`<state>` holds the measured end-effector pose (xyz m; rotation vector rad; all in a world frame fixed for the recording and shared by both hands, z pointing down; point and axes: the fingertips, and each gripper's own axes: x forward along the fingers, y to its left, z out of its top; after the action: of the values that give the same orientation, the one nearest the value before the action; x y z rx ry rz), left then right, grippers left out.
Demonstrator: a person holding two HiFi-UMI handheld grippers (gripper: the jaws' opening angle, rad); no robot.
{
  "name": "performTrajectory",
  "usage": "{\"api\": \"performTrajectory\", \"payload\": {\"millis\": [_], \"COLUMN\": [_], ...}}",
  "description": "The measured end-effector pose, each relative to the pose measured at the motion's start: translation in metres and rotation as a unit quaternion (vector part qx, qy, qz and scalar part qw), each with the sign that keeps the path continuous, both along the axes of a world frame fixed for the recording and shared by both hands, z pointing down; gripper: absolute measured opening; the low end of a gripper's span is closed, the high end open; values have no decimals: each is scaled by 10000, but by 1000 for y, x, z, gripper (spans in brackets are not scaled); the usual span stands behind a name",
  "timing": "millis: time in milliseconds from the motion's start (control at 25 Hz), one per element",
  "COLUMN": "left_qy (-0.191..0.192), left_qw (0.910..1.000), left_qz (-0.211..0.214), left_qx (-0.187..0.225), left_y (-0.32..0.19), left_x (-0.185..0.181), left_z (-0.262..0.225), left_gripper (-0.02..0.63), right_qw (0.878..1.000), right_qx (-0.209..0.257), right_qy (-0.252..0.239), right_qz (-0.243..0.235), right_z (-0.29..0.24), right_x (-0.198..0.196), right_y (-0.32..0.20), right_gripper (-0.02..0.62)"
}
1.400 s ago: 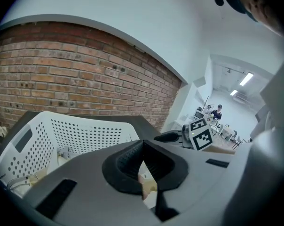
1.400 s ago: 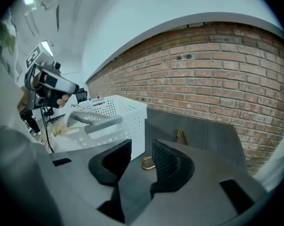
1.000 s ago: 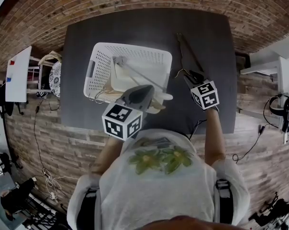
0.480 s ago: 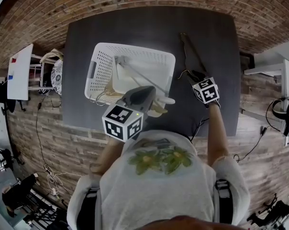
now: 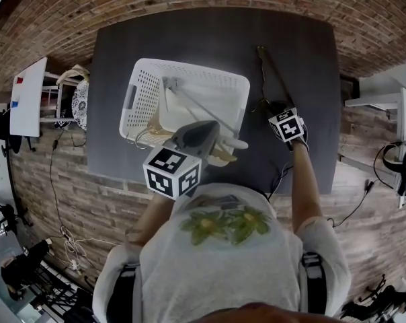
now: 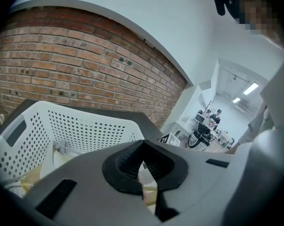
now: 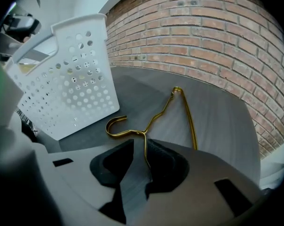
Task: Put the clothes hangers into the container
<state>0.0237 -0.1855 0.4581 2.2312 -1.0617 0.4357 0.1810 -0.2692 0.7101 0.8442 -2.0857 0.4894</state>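
Gold wire hanger [image 7: 144, 132] flat on the desk [image 5: 210, 36] toward its right edge, beside the white basket [image 5: 146, 89].
The right gripper [image 7: 139, 147] straddles its wire beside the hook, jaws apart, just closing, not pinching. The left gripper [image 6: 142, 149], jaws together, hovers over the basket's near rim.

Left hand-held gripper [image 5: 214, 130] [image 6: 142, 149]: points toward 1 o'clock in the head view, tilted moderately down. Its pads meet at the tips, and whether they pinch anything cannot be told. Left forearm [image 5: 151, 215] is bent and close to the torso.

Right hand-held gripper [image 5: 274, 108] [image 7: 140, 149]: sits at 2 o'clock from the left one and is pitched steeply down toward 11 o'clock. Right forearm [image 5: 301, 180] is extended. The jaws have just been closing and stand apart. The neck of the gold wire hanger [image 7: 157, 117] lies between them, beside the right pad, not clamped.
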Motion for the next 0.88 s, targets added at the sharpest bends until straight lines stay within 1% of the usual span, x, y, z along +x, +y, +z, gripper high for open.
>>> {"api": "performTrajectory", "payload": {"millis": [280,520,760,880], "left_qy": [11,18,11,9], "left_qw": [10000,10000,10000,10000], "left_qz": [-14,-11,14,10], "left_qx": [-21,-35,-28,-8], "left_y": [-1,0,0,1], "left_x": [-2,-3,-3,-3], "left_z": [2,2,2,1], "left_gripper": [29,29,29,29], "right_qw": [9998,9991,9975,9980], "right_qx": [-2,-85,34,-97], "right_qy": [210,402,644,595], "right_qz": [-64,-43,-302,-191], "right_z": [13,23,23,24], "right_x": [2,8,5,6], "right_y": [-5,-2,1,1], "right_gripper": [100,64,51,43]}}
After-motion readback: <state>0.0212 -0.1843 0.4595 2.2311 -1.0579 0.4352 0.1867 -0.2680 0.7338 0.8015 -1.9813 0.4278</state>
